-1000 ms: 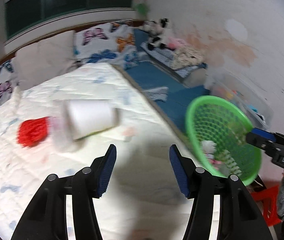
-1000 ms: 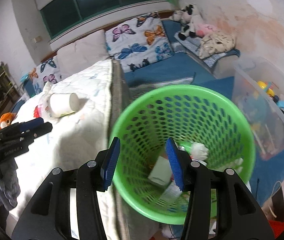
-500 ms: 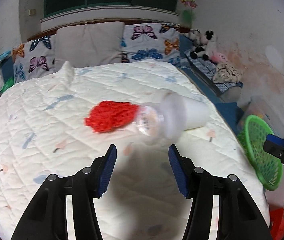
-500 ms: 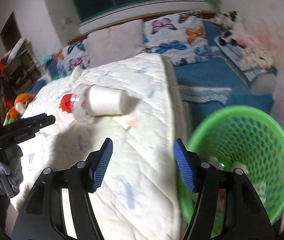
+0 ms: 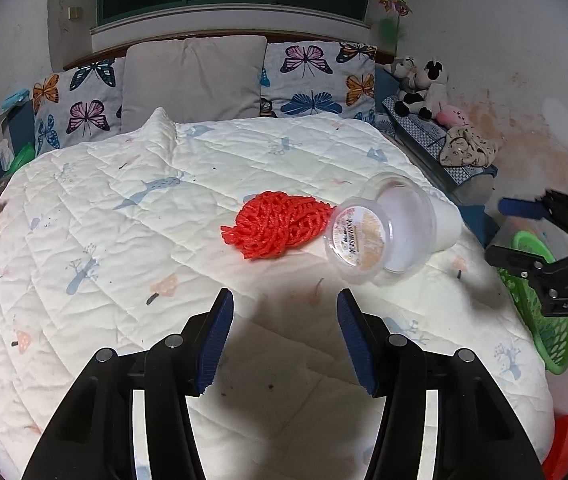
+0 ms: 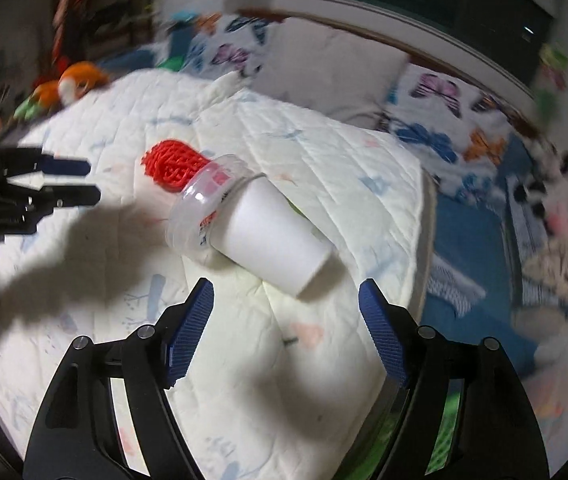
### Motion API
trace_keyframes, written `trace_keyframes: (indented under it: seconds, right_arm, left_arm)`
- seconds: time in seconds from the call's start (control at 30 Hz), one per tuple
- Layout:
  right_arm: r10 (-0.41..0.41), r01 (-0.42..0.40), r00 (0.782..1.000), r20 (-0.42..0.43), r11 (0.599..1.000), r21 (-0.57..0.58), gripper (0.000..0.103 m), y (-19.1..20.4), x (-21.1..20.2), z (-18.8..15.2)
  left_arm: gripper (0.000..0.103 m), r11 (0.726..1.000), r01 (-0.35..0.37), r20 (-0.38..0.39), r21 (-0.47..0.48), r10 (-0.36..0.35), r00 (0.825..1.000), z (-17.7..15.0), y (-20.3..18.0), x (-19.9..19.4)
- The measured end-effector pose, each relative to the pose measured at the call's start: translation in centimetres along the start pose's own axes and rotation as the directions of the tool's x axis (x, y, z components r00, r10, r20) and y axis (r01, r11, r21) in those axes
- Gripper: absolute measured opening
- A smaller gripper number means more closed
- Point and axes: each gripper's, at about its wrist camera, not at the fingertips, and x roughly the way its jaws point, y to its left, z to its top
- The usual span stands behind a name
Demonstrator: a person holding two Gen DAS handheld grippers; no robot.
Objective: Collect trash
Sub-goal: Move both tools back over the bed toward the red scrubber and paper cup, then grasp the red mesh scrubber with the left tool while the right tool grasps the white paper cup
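At centre right of the left wrist view, a lidded white cup (image 5: 396, 228) and red mesh netting (image 5: 276, 224) were found uncollected on the quilt (image 5: 124, 240). Both the left gripper (image 5: 282, 332) and right gripper (image 6: 286, 330) were held open, empty. The green basket (image 5: 540, 320) was noted beyond the quilt's right edge.

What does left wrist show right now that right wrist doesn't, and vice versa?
Left wrist only: the cup's clear lid face-on with its printed label, part of the green basket at the bed's right edge, and the right gripper from the side.

Right wrist only: the cup's white body lengthwise, lying on its side, and the left gripper from the side. This view is motion-blurred.

Both: red mesh touching the cup's lid end, on the white quilt; each view's own jaws open and empty.
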Motion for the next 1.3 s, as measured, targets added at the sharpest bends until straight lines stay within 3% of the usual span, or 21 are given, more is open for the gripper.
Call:
trace_keyframes:
  seconds: [0.37, 0.57, 0.73, 0.97, 1.13, 1.3]
  right_arm:
    - [0.008, -0.039, 0.994, -0.112, 0.958, -0.283, 0.076, 0.8, 4.9, 2.3]
    - [0.000, -0.062, 0.988, -0.157, 0.920, -0.386, 0.080, 1.4, 6.7, 2.5]
    - [0.020, -0.095, 0.983, -0.185, 0.909, -0.405, 0.080, 1.5, 8.2, 2.9]
    - [0.028, -0.112, 0.977, -0.210, 0.909, -0.403, 0.076, 1.8, 9.6, 2.7]
    - [0.034, -0.105, 0.980, -0.195, 0.925, -0.364, 0.073, 1.5, 8.9, 2.3]
    - [0.044, -0.102, 0.980, -0.195, 0.947, -0.303, 0.069, 1.7, 7.8, 1.6]
  left_arm:
    - [0.053, 0.999, 0.012, -0.017, 0.047, -0.011, 1.000, 2.1, 2.0, 2.9]
    - [0.065, 0.991, 0.047, -0.021, 0.123, -0.045, 0.999, 3.7, 1.8, 4.1]
    - [0.066, 0.981, 0.086, -0.044, 0.171, -0.080, 0.996, 4.8, 1.8, 5.8]
    - [0.066, 0.975, 0.151, -0.072, 0.166, -0.140, 0.987, 6.1, 1.9, 8.2]
    - [0.049, 0.972, 0.174, -0.083, 0.158, -0.162, 0.983, 5.9, 1.6, 9.0]
    - [0.035, 0.977, 0.153, -0.070, 0.149, -0.144, 0.987, 5.6, 1.1, 8.6]
